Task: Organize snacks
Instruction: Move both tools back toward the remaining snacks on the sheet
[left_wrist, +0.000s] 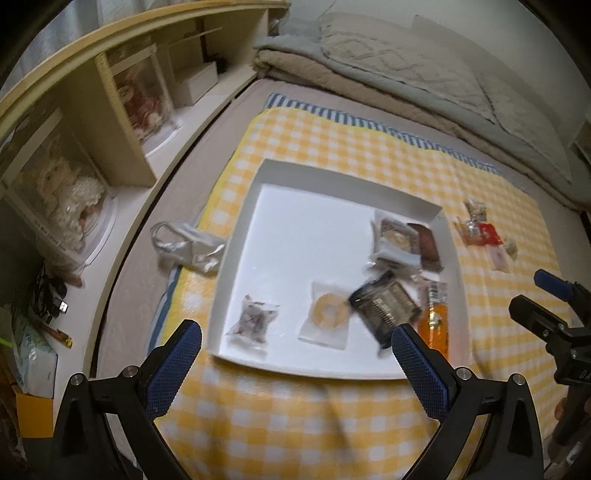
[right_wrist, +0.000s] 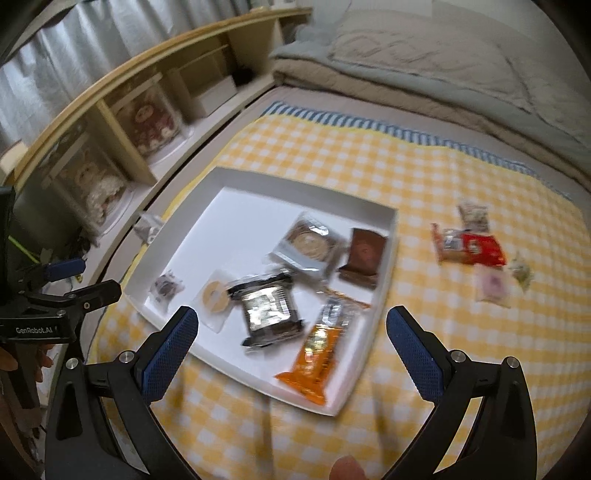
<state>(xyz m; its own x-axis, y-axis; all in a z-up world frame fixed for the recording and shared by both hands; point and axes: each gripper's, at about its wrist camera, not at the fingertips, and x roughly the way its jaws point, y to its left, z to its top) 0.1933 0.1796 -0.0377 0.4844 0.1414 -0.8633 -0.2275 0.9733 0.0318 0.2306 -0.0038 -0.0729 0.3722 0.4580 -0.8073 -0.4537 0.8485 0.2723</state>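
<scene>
A white tray (left_wrist: 295, 206) (right_wrist: 258, 184) lies on a yellow checked cloth and holds several wrapped snacks: a black packet (right_wrist: 267, 310) (left_wrist: 386, 301), an orange packet (right_wrist: 317, 360) (left_wrist: 436, 321), a ring biscuit (left_wrist: 328, 312) (right_wrist: 216, 295), a small clear bag (left_wrist: 253, 319) (right_wrist: 166, 286), a round cookie (right_wrist: 308, 242) and a brown packet (right_wrist: 364, 254). More snacks lie on the cloth right of the tray, among them a red packet (right_wrist: 476, 247) (left_wrist: 487, 232). My left gripper (left_wrist: 295, 363) hangs open over the tray's near edge, nothing between its fingers. My right gripper (right_wrist: 291, 350) is open too, empty above the near corner.
A wooden shelf (left_wrist: 122, 110) with boxed dolls runs along the left. A silver bag (left_wrist: 184, 240) lies by the tray's left side. Folded bedding (left_wrist: 406, 74) fills the back. The right gripper's body (left_wrist: 554, 325) shows at the left view's right edge.
</scene>
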